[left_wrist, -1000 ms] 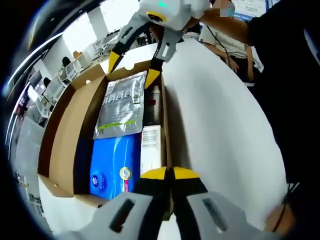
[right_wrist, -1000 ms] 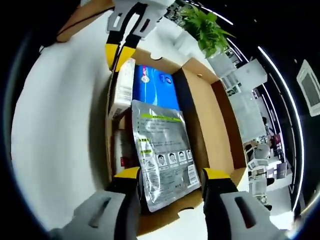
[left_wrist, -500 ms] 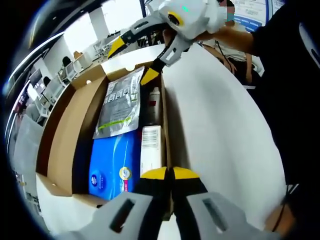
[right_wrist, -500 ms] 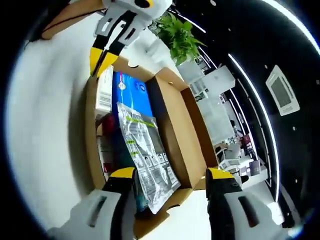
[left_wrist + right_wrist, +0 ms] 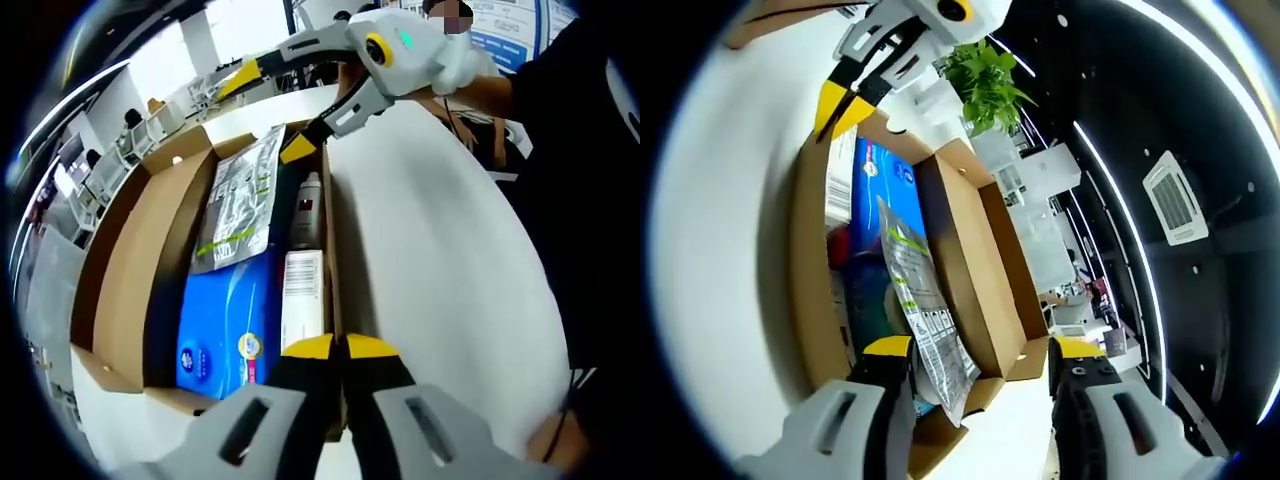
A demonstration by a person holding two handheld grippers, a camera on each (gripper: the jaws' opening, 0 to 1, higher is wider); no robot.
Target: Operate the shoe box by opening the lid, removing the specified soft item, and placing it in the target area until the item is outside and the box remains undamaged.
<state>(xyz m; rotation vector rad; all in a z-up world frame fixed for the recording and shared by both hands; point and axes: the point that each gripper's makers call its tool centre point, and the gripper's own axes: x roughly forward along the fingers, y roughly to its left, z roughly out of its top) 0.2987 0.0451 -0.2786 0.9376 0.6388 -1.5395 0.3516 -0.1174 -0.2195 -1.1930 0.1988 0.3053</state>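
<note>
Right gripper is spread wide over the shoe box; left gripper clenched at its rim beside the silver pouch.

Grey hand-held gripper w/ yellow tips, other hand-held gripper white-grey, black sleeve

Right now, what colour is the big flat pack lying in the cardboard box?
Blue pack, clearest in the left gripper view.

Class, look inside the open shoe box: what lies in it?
Inside the shoe box: a silver pouch overlapping a blue pack, a white carton and a bottle. Anything beneath them is hidden.
</note>
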